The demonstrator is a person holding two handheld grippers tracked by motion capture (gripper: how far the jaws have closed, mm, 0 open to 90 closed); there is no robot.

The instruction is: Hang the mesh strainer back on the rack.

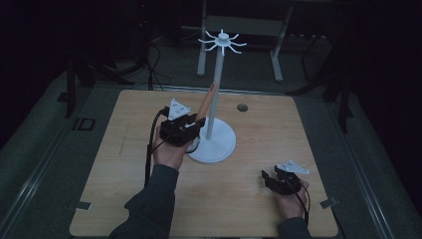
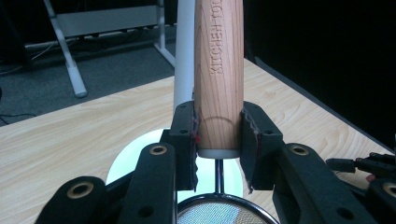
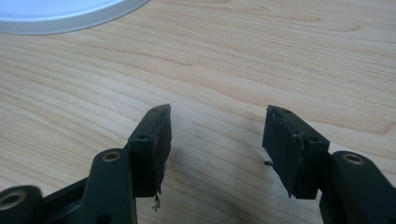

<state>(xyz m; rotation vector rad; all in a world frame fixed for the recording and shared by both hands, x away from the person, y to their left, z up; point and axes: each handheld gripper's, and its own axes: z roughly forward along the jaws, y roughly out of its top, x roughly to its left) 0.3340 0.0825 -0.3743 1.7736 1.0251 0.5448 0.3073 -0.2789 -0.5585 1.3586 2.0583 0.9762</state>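
the landmark here is the white utensil stand (image 1: 219, 134), a round base on the wooden table (image 1: 124, 199) with a slim white pole (image 1: 217, 84) rising to a ring of hooks (image 1: 222, 42) at its top. the hooks carry nothing. the left gripper (image 1: 191, 127) sits just beside the stand's base on its left, and its jaws are pinched on the wooden handle (image 2: 218, 79) of a mesh strainer (image 2: 219, 212); in the left gripper view both pads press flat against the lower end of the handle (the words "kitchen too..." run up the wood), with the pole right behind and slightly left of it. the handle leans up and toward the pole, its upper end close against the pole in the high view, though whether they touch i cannot tell. the strainer's wire rim and mesh bowl hang below the jaws, over the stand's base, and nothing lies in the mesh that can be seen. the right gripper (image 1: 271, 178) rests well to the right of the stand, near the table's front edge, jaws spread wide over bare wood with nothing between them; a curve of the stand's base shows at the top left of its own view.
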